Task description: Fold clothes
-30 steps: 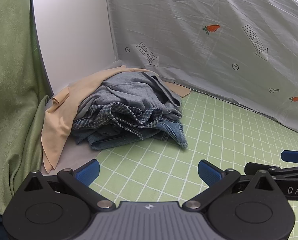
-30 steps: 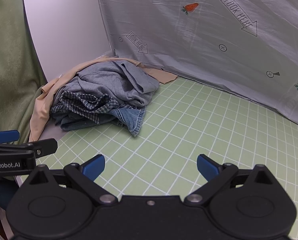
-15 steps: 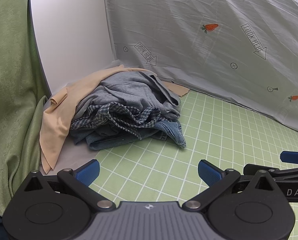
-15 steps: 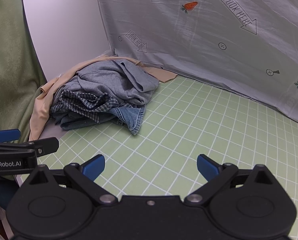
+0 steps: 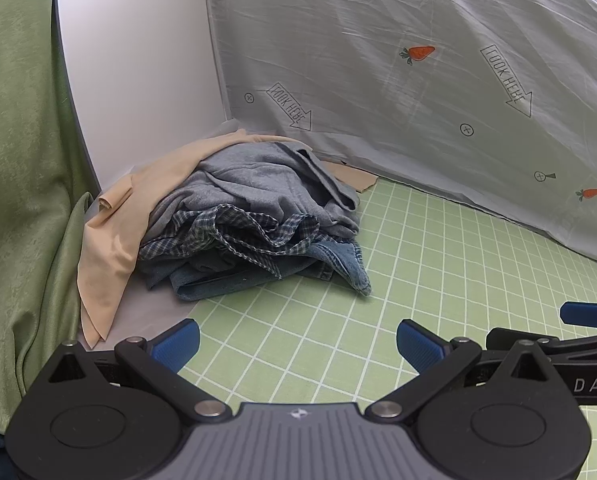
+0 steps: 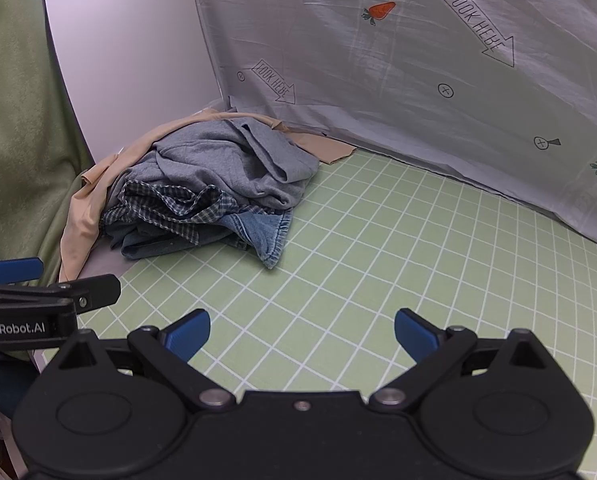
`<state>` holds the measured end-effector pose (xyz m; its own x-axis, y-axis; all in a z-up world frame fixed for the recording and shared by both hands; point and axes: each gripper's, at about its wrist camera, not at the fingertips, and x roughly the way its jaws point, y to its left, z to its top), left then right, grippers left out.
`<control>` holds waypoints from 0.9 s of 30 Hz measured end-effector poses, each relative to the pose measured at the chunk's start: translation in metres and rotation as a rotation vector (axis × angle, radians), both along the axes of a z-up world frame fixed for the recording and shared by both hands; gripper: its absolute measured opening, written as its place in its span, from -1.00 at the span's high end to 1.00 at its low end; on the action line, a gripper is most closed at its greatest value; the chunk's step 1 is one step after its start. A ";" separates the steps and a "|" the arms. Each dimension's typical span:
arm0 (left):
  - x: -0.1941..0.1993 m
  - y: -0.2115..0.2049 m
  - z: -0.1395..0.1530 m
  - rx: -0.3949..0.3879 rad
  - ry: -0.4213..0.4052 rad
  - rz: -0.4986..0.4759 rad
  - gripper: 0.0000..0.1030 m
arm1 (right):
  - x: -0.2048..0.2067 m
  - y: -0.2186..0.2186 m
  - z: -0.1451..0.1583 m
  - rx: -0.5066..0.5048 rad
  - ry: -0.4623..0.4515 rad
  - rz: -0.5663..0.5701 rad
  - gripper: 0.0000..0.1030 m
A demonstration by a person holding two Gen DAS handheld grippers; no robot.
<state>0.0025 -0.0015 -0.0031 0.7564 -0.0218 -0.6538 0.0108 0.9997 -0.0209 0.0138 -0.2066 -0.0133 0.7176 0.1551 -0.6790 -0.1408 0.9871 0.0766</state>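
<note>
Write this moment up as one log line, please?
left gripper: open, empty | right gripper: open, empty | clothes pile: unfolded, untouched, far-left corner | green grid mat

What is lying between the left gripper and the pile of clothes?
Nothing: in the left wrist view only bare green grid mat lies between the open left gripper and the pile of clothes.

Work surface is a light green mat (image 5: 438, 280) with a white grid. In the far left corner sits a messy clothes pile (image 5: 254, 216): grey top over plaid over denim, with a tan cloth (image 5: 114, 240) lying underneath and beside it.
</note>
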 end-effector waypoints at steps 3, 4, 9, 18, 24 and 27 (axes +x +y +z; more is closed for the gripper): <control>0.000 0.000 0.000 0.001 0.001 -0.002 -1.00 | 0.000 -0.001 0.000 0.001 0.000 -0.003 -0.94; 0.000 0.000 0.000 0.000 0.002 -0.002 -1.00 | -0.001 -0.001 -0.001 0.000 0.000 -0.004 -0.94; 0.000 -0.001 0.001 0.002 0.001 -0.001 -1.00 | 0.000 -0.001 -0.001 0.000 0.001 -0.003 -0.94; -0.001 0.001 0.000 -0.007 0.007 -0.001 -1.00 | 0.001 -0.002 -0.001 0.003 0.004 -0.005 -0.94; 0.001 0.002 -0.001 -0.006 0.015 0.000 -1.00 | 0.002 -0.001 -0.003 0.005 0.014 0.005 -0.94; 0.004 0.002 -0.001 -0.004 0.023 0.006 -1.00 | 0.004 0.000 -0.004 0.001 0.017 0.010 -0.94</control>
